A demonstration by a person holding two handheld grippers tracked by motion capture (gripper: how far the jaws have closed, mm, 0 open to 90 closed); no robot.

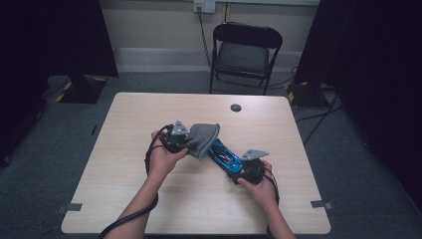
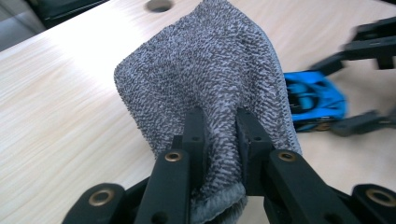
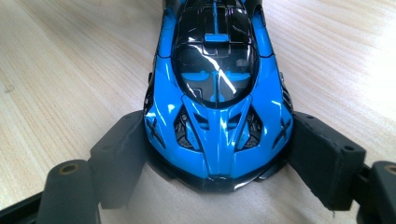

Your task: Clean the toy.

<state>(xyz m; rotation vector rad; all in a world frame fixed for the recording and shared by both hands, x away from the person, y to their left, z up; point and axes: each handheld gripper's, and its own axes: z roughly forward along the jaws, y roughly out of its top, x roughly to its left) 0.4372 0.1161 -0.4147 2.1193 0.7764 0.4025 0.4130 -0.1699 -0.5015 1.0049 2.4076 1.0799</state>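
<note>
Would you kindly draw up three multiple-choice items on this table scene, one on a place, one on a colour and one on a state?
1. Where is the toy car?
A. On the chair
B. Between the jaws of the right tongs, over the table
C. On the floor

2. What colour is the cloth?
A. Grey
B. Red
C. Yellow

3. How do the left tongs stand?
A. Wide open over bare wood
B. Shut on the car
C. Shut on the cloth

Answers:
1 B: the right gripper view shows both pads against the car's sides, with wood beneath.
2 A: its looped weave is speckled grey in the left gripper view.
3 C: both jaws pinch a fold of the cloth there.
</note>
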